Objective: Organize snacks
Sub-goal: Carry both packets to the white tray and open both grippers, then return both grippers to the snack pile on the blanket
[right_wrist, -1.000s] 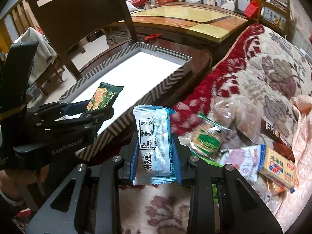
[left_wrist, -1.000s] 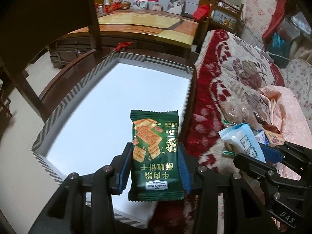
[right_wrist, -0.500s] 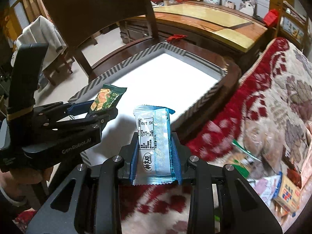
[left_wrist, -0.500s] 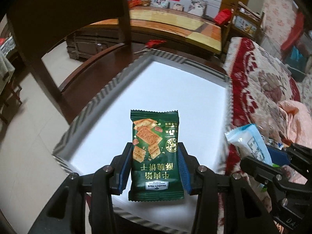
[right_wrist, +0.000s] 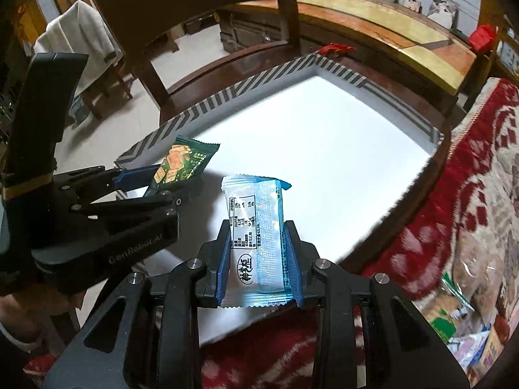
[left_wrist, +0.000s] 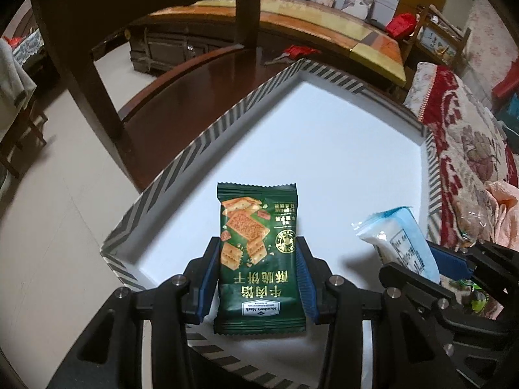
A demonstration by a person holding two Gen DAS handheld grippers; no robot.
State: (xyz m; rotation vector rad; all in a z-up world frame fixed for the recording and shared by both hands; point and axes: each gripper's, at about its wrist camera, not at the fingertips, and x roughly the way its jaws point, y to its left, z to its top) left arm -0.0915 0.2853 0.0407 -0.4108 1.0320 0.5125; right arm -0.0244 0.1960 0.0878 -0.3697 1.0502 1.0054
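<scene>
A white tray (left_wrist: 324, 149) with a striped rim sits on a dark wooden surface (left_wrist: 181, 97); a floral blanket (right_wrist: 480, 175) lies right. Over the tray's near end, left gripper (left_wrist: 258, 256) jaws clamp a green cracker packet (left_wrist: 258, 249), right gripper (right_wrist: 256, 243) jaws a blue snack packet (right_wrist: 256, 233).
</scene>
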